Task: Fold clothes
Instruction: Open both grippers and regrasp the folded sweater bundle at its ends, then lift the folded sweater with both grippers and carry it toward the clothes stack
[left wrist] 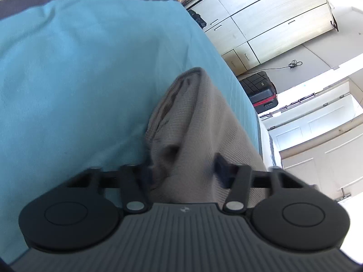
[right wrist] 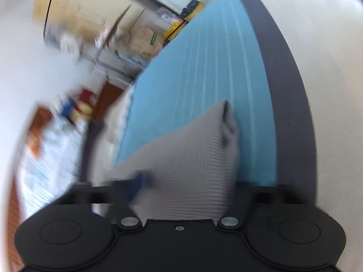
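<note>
Both grippers, left (left wrist: 183, 165) and right (right wrist: 188, 185), straddle a grey garment (left wrist: 195, 122) on the bed (left wrist: 68, 68). Whether either pair of jaws actually grips it cannot be told. Lowering both ends together should keep the fold square.

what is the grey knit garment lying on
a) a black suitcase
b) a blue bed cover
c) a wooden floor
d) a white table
b: the grey knit garment lies on the blue bed cover, which spreads under and around it in both wrist views; the black suitcase sits apart on the floor beside the bed.

Grey knit garment (left wrist: 195, 122) lies bunched on the blue bedspread (left wrist: 68, 68)
</note>
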`<state>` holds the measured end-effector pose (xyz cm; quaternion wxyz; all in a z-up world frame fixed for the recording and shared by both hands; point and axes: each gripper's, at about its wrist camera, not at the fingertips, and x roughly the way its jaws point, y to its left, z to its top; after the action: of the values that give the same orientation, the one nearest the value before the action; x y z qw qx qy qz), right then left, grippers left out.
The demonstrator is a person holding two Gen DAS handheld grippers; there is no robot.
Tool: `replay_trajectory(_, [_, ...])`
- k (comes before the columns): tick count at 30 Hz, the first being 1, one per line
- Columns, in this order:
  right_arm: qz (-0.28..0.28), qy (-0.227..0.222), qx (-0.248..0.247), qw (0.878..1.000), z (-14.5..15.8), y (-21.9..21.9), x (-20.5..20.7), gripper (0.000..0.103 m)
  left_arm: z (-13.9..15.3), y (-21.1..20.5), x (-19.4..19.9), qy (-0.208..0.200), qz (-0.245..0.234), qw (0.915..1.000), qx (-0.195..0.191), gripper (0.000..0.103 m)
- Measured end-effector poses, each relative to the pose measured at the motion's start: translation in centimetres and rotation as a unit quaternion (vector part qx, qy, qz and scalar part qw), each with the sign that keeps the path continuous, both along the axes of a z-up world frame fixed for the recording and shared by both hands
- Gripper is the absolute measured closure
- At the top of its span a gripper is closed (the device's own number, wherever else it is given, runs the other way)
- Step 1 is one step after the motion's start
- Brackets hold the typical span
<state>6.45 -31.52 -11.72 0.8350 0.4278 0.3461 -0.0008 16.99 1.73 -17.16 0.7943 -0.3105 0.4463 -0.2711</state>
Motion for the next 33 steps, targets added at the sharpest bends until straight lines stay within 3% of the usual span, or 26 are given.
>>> replay_trajectory(2, [0.009,-0.010,-0.053,0.999,0.9,1.0,-0.2,0.073,1.5,-1.0,-0.6,-0.033,-0.008,0.9983,0.048,0.065])
replay_trajectory(4, [0.029,-0.021,-0.135,0.990,2.6,2.7,-0.3,0.077,4.0,-2.5,-1.9,-0.090,-0.019,0.9895,0.112,0.067])
replay_trajectory(6, [0.040,-0.024,-0.206,0.977,3.9,4.6,-0.5,0.079,5.9,-3.3,-3.3,-0.135,-0.022,0.9807,0.140,0.068])
replay_trajectory(12, [0.051,-0.060,-0.316,0.945,6.9,7.5,-2.3,0.079,8.8,-3.5,-5.8,-0.189,-0.007,0.9666,0.173,0.068])
replay_trajectory(15, [0.070,-0.089,-0.384,0.916,9.6,9.3,-2.5,0.080,10.9,-2.5,-6.8,-0.216,0.015,0.9603,0.176,0.068])
replay_trajectory(21, [0.124,-0.186,-0.396,0.890,17.5,11.9,2.8,0.080,17.5,2.8,-6.4,-0.267,0.085,0.9451,0.168,0.069])
replay_trajectory(23, [0.160,-0.222,-0.431,0.860,20.4,14.4,6.2,0.080,19.8,4.7,-5.6,-0.290,0.094,0.9332,0.191,0.069])
replay_trajectory(26, [0.246,-0.277,-0.490,0.789,24.2,18.7,11.3,0.080,22.7,8.4,-3.9,-0.319,0.131,0.9137,0.215,0.069])
replay_trajectory(29, [0.301,-0.308,-0.495,0.755,27.8,22.6,17.3,0.080,25.1,12.5,-1.4,-0.338,0.180,0.8986,0.213,0.069])
replay_trajectory(31, [0.321,-0.325,-0.493,0.740,29.5,25.3,21.2,0.080,25.7,14.7,0.7,-0.342,0.223,0.8902,0.203,0.069])
replay_trajectory(33, [0.333,-0.342,-0.476,0.739,30.7,27.5,24.7,0.080,25.4,16.5,2.7,-0.344,0.261,0.8802,0.198,0.069])
